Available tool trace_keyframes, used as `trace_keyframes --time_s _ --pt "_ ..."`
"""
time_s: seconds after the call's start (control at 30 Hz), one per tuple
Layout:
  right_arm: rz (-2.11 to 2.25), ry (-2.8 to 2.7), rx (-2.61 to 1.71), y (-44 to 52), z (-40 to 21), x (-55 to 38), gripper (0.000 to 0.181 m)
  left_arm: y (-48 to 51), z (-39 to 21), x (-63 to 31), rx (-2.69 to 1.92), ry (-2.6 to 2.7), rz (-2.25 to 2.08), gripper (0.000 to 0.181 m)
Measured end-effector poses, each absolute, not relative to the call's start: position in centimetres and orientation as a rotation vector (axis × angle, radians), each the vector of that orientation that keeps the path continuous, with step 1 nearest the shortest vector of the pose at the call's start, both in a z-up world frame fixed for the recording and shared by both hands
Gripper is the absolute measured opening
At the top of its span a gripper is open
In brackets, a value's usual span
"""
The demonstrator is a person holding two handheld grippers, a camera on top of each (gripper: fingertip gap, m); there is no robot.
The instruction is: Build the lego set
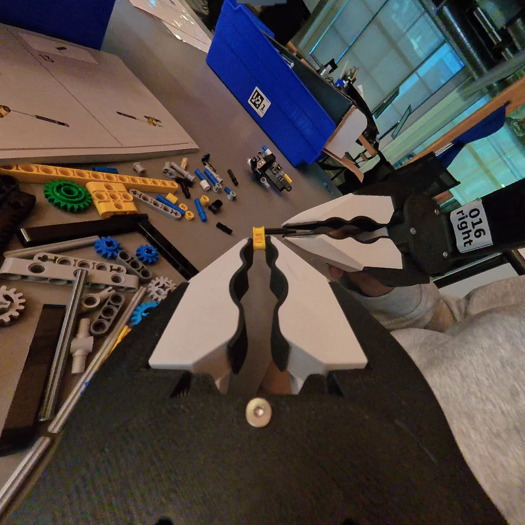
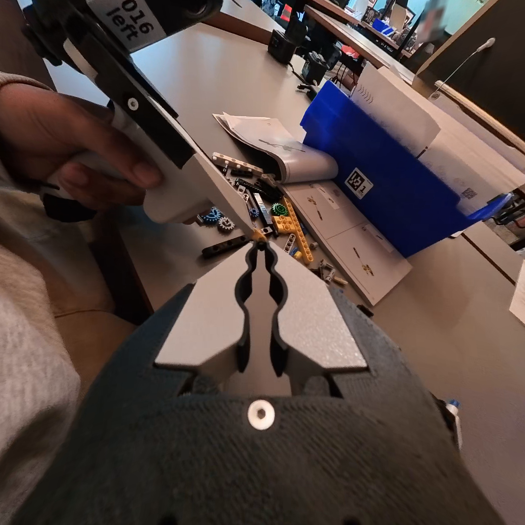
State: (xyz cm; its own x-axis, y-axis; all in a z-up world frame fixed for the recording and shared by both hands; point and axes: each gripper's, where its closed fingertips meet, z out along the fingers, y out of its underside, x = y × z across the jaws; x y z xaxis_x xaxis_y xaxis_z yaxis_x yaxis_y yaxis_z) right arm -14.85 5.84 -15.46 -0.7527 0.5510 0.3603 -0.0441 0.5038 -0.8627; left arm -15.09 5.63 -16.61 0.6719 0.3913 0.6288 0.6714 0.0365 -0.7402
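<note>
My left gripper [image 1: 258, 243] is shut on a small yellow connector piece [image 1: 258, 237], held above the grey table. My right gripper [image 1: 284, 230] comes in from the right, shut on a thin black axle [image 1: 273, 231] whose end meets the side of the yellow piece. In the right wrist view my right gripper [image 2: 260, 246] pinches the black axle end-on [image 2: 260, 246], with the yellow piece [image 2: 258, 234] just beyond at the tip of the left gripper's fingers [image 2: 221, 181]. Loose parts lie below: a yellow beam [image 1: 85, 174], a green gear [image 1: 67, 195], blue gears [image 1: 108, 246], grey beams [image 1: 71, 270].
An open instruction booklet [image 1: 85, 108] lies at the back left. A blue bin [image 1: 270, 91] stands behind the parts. A small black sub-assembly [image 1: 270, 170] sits near the bin. Blue and black pins [image 1: 201, 196] are scattered mid-table. A person's hand [image 2: 71, 150] holds the left gripper. The green gear [image 1: 67, 195] lies around 11 cm away from my left fingertips.
</note>
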Motion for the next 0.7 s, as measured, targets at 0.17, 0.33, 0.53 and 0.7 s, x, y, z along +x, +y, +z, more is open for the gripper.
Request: trace_keyframes --time_s 0.17,0.33,0.53,0.7 --pt "1.272 -2.145 -0.43 5.89 -15.59 -14.83 0.003 5.63 -16.67 -15.07 -1.587 -0.9 -0.268 0.008" --pt "1.279 -2.165 -0.429 5.92 -15.81 -14.75 0.003 5.65 -16.91 -14.94 -1.63 -0.875 -0.219 0.008" --pt "1.301 -2.181 -0.429 5.86 -15.89 -14.61 0.003 5.58 -16.97 -14.79 -1.639 -0.87 -0.243 0.008" --pt "1.301 -2.196 -0.412 5.88 -16.11 -14.52 0.003 5.57 -17.14 -14.72 -1.652 -0.871 -0.249 0.008"
